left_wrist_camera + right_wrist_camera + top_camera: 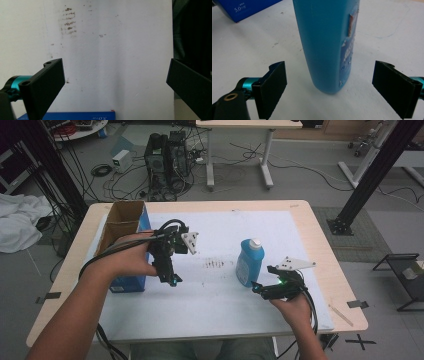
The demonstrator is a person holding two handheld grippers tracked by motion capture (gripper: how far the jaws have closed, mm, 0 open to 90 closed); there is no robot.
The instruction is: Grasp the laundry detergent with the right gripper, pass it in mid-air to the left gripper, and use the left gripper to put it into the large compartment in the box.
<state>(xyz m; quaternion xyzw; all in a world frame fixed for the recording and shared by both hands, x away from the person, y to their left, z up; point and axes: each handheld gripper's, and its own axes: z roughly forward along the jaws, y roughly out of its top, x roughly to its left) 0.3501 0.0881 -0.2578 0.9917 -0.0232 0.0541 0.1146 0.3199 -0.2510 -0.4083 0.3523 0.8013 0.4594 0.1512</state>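
Observation:
A blue bottle (249,262) with a white cap stands upright on the white sheet, right of the middle. My right gripper (261,289) is just in front of it, low over the table and open. In the right gripper view the bottle (328,45) stands a little beyond the gap between the two jaws, untouched. My left gripper (171,279) points down at the sheet beside the blue cardboard box (126,240), open, nothing between its jaws. The box edge (75,116) shows at the bottom of the left gripper view.
The box top is open, brown inside. A patch of dark smudges (214,264) marks the white sheet (220,315) between the grippers. The wooden table edge (345,285) runs on the right. Beyond the table, computer towers, cables and another desk stand on the floor.

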